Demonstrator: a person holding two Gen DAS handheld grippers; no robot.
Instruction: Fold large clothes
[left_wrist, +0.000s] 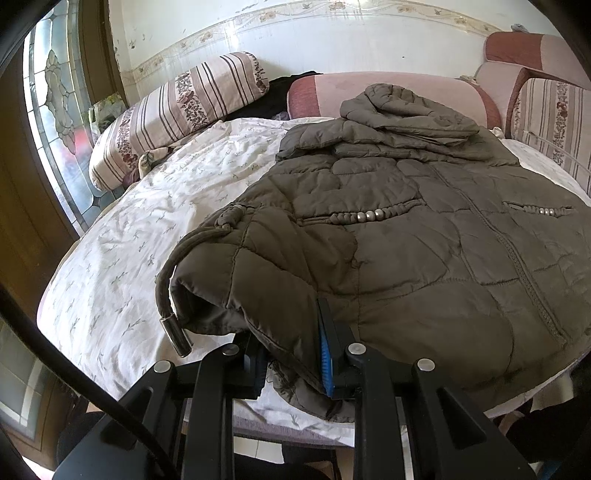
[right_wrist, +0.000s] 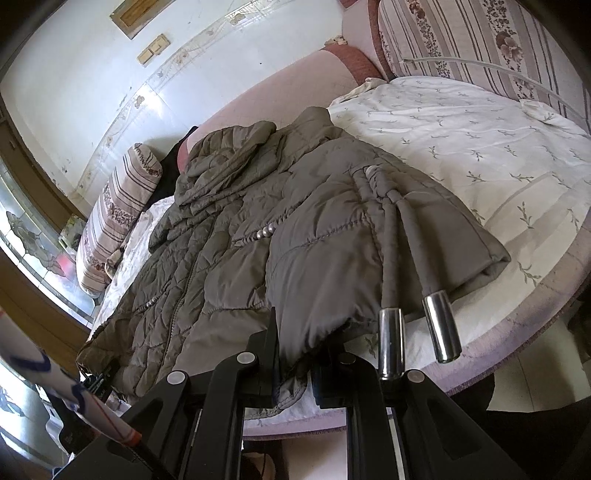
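An olive-brown quilted jacket (left_wrist: 424, 240) lies face up on the bed, hood toward the headboard. My left gripper (left_wrist: 293, 365) is shut on the jacket's hem at its near left corner, by a drawstring with a metal tip (left_wrist: 176, 338). In the right wrist view the same jacket (right_wrist: 240, 240) stretches away to the left. My right gripper (right_wrist: 295, 369) is shut on the hem at the near right corner. Two drawstrings with metal tips (right_wrist: 441, 325) hang just right of it.
The bed has a white floral sheet (left_wrist: 147, 221). A striped bolster (left_wrist: 177, 114) lies at the far left by a stained-glass window (left_wrist: 55, 110). A pink headboard (left_wrist: 406, 92) and a striped cushion (right_wrist: 480, 40) border the far side. The bed's near edge (right_wrist: 517, 332) is close.
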